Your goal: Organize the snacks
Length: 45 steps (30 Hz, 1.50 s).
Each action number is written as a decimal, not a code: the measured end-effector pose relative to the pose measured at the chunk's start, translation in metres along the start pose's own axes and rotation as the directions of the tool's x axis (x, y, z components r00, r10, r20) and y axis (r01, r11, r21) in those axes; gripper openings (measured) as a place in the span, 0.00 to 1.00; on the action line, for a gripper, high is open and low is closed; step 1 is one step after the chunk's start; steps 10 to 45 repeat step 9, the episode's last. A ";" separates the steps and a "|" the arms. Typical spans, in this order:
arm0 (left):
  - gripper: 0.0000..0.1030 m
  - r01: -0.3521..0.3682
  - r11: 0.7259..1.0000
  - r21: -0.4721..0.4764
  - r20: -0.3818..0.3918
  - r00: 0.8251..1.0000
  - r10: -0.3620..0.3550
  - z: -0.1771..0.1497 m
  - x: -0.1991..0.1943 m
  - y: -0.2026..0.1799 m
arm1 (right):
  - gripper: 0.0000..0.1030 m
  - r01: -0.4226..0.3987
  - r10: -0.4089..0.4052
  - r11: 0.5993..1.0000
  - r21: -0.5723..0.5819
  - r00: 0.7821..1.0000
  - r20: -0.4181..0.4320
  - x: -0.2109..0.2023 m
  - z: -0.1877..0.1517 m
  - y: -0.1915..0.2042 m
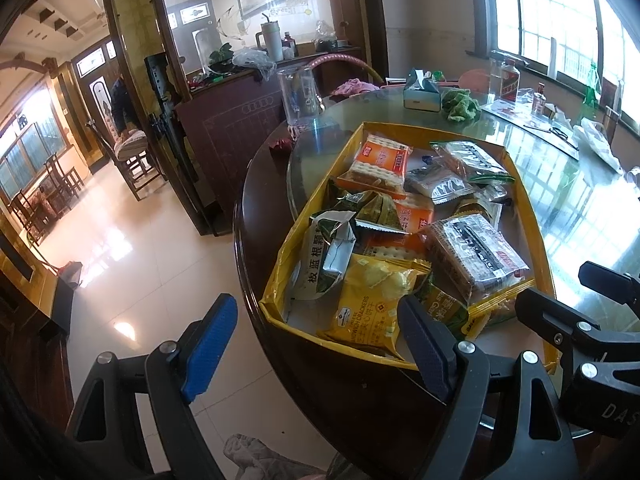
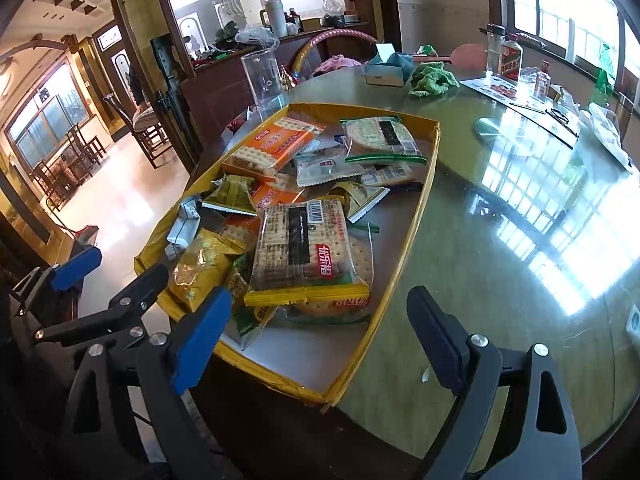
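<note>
both tongs, left [image 1: 320, 344] and right [image 2: 320, 344], wide open, empty, near yellow tray [image 2: 424, 196] edge

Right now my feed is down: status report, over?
Both tools open, empty. Snack packets piled in yellow cardboard tray. Nothing blocking.

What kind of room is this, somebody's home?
Most likely a home dining room: a round glass-topped table carries a yellow tray of snack packets, wooden chairs stand on the tiled floor, and a cluttered sideboard lines the far wall.
</note>
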<state>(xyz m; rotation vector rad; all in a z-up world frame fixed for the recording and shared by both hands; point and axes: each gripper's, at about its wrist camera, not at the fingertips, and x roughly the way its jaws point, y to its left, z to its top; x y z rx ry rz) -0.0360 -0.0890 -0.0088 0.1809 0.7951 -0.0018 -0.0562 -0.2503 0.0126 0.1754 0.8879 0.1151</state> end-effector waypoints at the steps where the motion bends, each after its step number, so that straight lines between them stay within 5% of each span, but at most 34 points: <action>1: 0.80 0.000 1.000 0.000 -0.001 1.000 0.000 -0.001 0.000 -0.001 | 0.87 0.000 0.000 1.000 0.000 1.000 0.001 0.000 0.000 0.000; 45: 0.80 -0.001 1.000 0.011 0.026 1.000 0.001 -0.002 -0.005 -0.002 | 0.87 0.005 -0.005 1.000 -0.007 1.000 0.003 0.000 0.000 0.001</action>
